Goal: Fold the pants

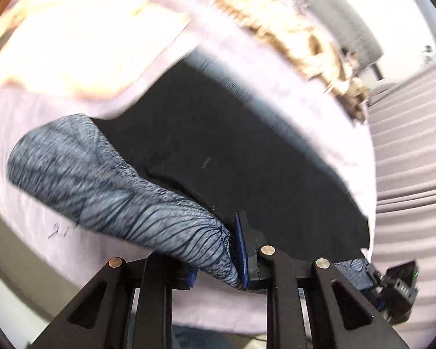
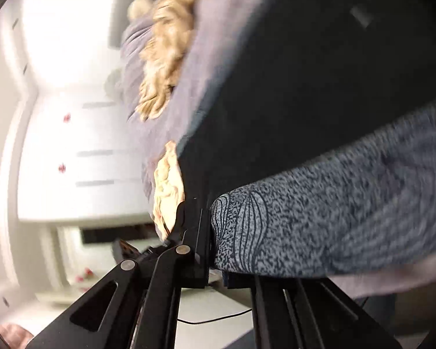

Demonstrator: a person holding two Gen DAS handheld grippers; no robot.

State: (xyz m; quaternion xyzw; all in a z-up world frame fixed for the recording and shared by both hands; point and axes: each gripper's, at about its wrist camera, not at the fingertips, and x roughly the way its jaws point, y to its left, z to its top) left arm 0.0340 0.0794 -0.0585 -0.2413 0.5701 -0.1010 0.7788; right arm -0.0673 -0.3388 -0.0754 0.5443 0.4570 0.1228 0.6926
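Bunching between both closed claws (image 1: 218, 261) (image 2: 215, 250), the pants (image 1: 107, 180) (image 2: 319, 226) hang taut

1 pair of pants (image 1: 125, 192), grey-blue waistband and black legs; 2 grippers, left gripper (image 1: 218, 264) and right gripper (image 2: 215, 250); 1 fringed blanket (image 1: 290, 23) beyond them.

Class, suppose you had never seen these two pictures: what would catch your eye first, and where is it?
The blue-grey patterned waistband of the black pants, bunched between the left gripper fingers at bottom centre. The right gripper pinches the same band. Beyond lies a shaggy tan throw on the pale bedsheet.
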